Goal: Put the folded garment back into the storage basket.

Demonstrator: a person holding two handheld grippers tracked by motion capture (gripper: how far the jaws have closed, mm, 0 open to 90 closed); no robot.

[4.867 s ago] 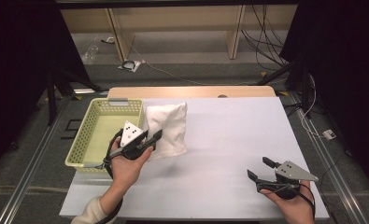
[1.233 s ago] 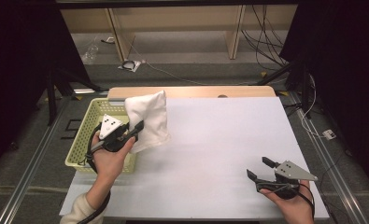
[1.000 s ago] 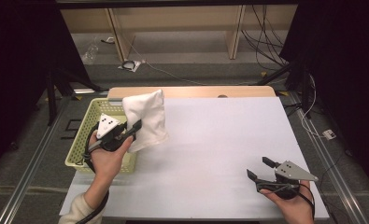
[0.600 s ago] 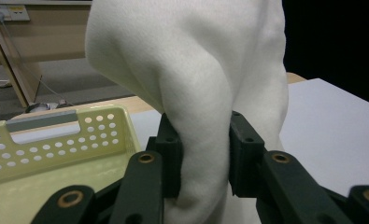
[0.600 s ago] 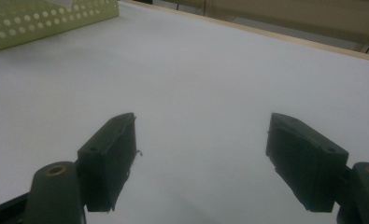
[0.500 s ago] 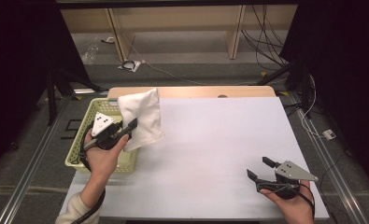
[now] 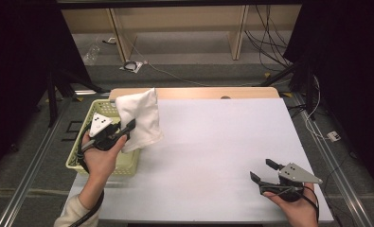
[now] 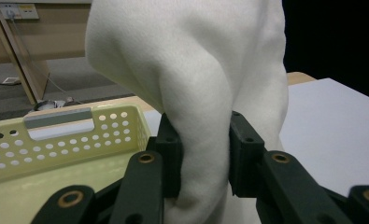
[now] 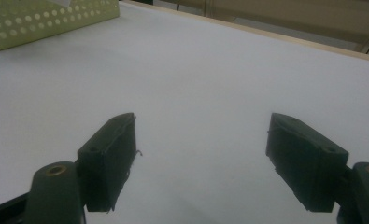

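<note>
A white folded cloth (image 7: 139, 116) hangs in the air at the table's left, over the right rim of a pale green perforated basket (image 7: 83, 158). My left gripper (image 7: 124, 134) is shut on the cloth's lower part. In the left gripper view the cloth (image 8: 205, 79) bulges up between the two black pads (image 8: 170, 154), with the basket (image 8: 56, 140) below and to the left. My right gripper (image 7: 265, 171) rests low at the table's front right, open, with nothing between its jaws. In the right gripper view its fingers (image 9: 109, 156) stand wide apart over the bare white tabletop.
The white table surface (image 7: 222, 142) stretches between the two hands. A wooden strip (image 7: 213, 92) runs along the far edge. Beyond the table there is a floor with cables and shelf legs. The basket's corner (image 9: 46, 23) appears far off in the right gripper view.
My left gripper has lifted the cloth off the table and carried it left toward the basket. Over the last second it drifted slightly further left. The right gripper stayed still.
</note>
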